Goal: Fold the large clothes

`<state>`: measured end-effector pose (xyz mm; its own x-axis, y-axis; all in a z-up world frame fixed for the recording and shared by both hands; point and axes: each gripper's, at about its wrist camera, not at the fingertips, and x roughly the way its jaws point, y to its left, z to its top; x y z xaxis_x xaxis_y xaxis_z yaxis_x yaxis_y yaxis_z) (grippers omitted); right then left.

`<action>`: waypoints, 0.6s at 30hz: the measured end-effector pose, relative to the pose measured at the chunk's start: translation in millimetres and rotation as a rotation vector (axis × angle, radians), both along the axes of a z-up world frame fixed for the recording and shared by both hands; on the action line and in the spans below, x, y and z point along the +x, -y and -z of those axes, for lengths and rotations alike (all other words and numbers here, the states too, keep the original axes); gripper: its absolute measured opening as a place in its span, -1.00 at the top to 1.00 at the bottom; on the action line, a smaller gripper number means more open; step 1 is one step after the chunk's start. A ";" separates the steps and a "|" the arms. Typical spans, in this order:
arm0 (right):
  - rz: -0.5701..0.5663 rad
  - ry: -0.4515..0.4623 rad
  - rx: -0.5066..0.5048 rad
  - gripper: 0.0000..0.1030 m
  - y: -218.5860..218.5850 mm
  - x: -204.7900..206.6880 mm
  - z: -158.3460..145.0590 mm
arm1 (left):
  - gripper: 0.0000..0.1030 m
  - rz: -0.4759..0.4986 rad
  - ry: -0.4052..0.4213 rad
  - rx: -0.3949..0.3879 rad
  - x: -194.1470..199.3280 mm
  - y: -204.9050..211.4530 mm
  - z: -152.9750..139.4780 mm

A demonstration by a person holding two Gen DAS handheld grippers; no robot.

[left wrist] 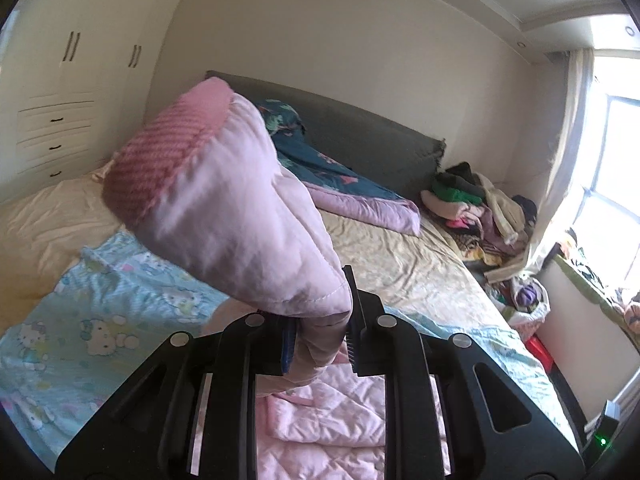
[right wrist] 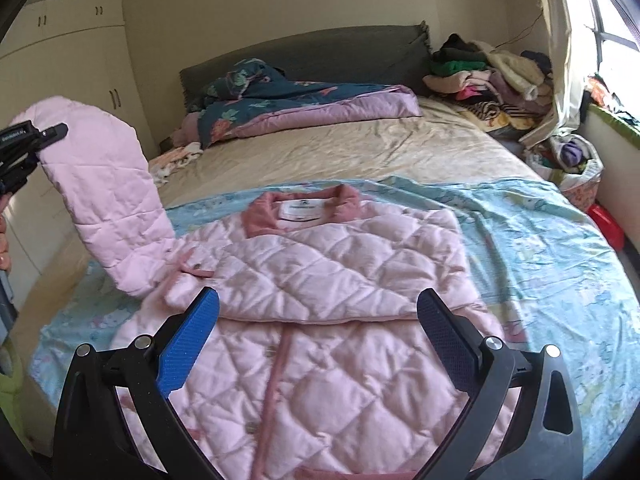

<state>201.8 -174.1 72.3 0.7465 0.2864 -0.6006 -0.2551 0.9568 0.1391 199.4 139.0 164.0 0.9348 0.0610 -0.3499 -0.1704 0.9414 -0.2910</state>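
Left gripper (left wrist: 320, 320) clamps the sleeve (right wrist: 108, 196) — jacket (right wrist: 320, 300) lies at three o'clock; right gripper (right wrist: 316, 328) hovers wide, empty.

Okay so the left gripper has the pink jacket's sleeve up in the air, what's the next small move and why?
Probably carry the sleeve across and lay it on the jacket chest. The left gripper is shut on the sleeve near its ribbed cuff, lifted off the bed, while the opposite sleeve already looks folded over the front. The right gripper hovers open above the jacket, free to smooth it down.
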 end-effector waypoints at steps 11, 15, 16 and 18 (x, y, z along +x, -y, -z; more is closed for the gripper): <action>0.078 -0.025 0.060 -0.92 48.3 8.4 10.8 | 0.76 0.095 -0.053 0.049 28.5 58.0 15.8; 0.114 -0.036 0.036 -0.92 58.8 11.1 19.6 | 0.76 0.130 -0.074 0.082 38.4 80.7 25.8; 0.123 -0.040 0.031 -0.92 62.2 12.0 22.0 | 0.76 0.137 -0.078 0.085 39.9 84.2 28.3; 0.137 -0.043 0.028 -0.92 67.9 12.9 25.2 | 0.76 0.151 -0.089 0.097 43.2 92.6 34.1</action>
<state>214.7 -242.0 47.0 0.7534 0.2001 -0.6263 -0.1152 0.9780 0.1738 242.7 46.4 129.9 0.9014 -0.0401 -0.4311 -0.0464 0.9811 -0.1881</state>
